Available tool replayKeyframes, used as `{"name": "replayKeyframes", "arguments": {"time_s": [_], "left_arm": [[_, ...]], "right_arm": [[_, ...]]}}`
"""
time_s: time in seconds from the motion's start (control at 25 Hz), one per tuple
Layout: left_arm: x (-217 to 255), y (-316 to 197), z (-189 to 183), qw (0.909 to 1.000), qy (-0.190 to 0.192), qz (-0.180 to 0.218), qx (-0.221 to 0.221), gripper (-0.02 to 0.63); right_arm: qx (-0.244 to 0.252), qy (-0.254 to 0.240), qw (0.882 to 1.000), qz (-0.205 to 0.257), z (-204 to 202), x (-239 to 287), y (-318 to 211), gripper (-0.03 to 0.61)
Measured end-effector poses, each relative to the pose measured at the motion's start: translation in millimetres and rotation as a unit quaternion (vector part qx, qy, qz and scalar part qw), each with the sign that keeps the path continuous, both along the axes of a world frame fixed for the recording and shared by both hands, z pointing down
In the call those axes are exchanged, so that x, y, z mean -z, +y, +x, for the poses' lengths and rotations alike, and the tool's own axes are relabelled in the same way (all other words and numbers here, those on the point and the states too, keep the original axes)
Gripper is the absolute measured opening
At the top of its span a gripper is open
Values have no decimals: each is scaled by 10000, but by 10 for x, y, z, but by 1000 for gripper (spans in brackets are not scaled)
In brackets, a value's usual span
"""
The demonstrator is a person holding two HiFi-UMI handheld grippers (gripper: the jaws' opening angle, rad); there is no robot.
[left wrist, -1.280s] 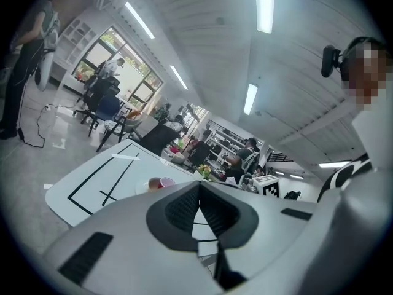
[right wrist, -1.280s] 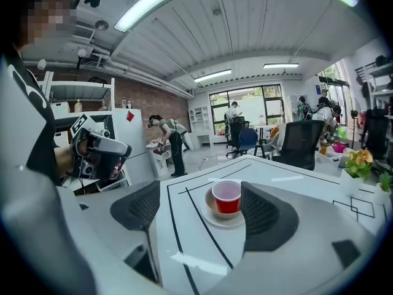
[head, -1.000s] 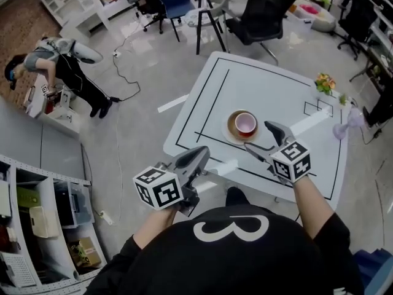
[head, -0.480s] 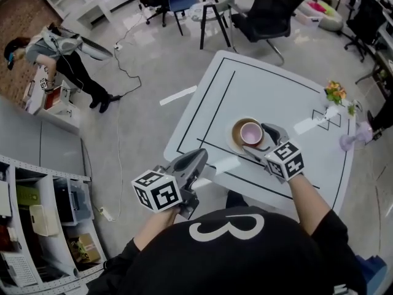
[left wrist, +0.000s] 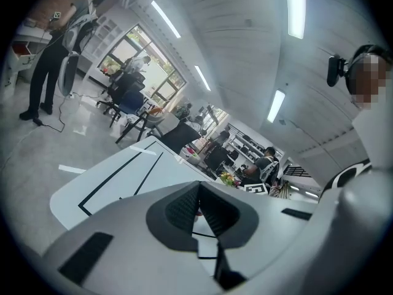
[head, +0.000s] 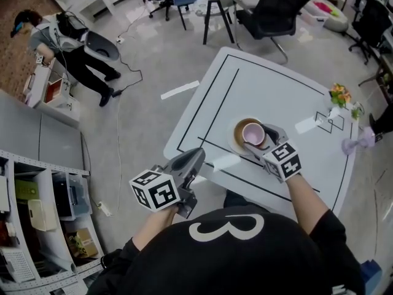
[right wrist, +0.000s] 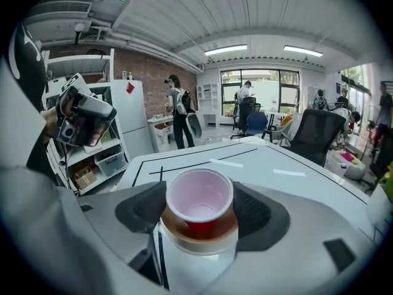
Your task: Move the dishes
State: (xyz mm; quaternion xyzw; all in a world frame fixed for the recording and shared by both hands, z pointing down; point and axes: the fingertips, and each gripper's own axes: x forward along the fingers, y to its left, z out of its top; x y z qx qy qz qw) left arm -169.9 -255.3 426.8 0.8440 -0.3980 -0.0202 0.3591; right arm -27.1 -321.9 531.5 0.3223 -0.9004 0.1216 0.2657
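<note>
Right gripper view — right gripper (right wrist: 200,209) fingers, just closing, flank pink cup (right wrist: 199,194) (on brown saucer (right wrist: 198,243)); left gripper (left wrist: 198,189) fingers shut.

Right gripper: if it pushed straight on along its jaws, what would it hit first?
The pink cup on its brown saucer; it stands between the right gripper's jaws, which have just been closing.

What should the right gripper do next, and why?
Probably finish closing on the cup. The right gripper has its fingers either side of the cup, which stands on the saucer; they have just been closing, but no firm grip shows yet.
</note>
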Motion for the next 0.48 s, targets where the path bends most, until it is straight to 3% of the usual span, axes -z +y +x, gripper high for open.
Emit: {"name": "replayKeyframes", "arguments": {"time_s": [0.48], "left_arm": [[19,-21,55,10000,10,-13,38,3]], "right_arm": [[-92,-149,9998,-1,19,68,-41,339]]}}
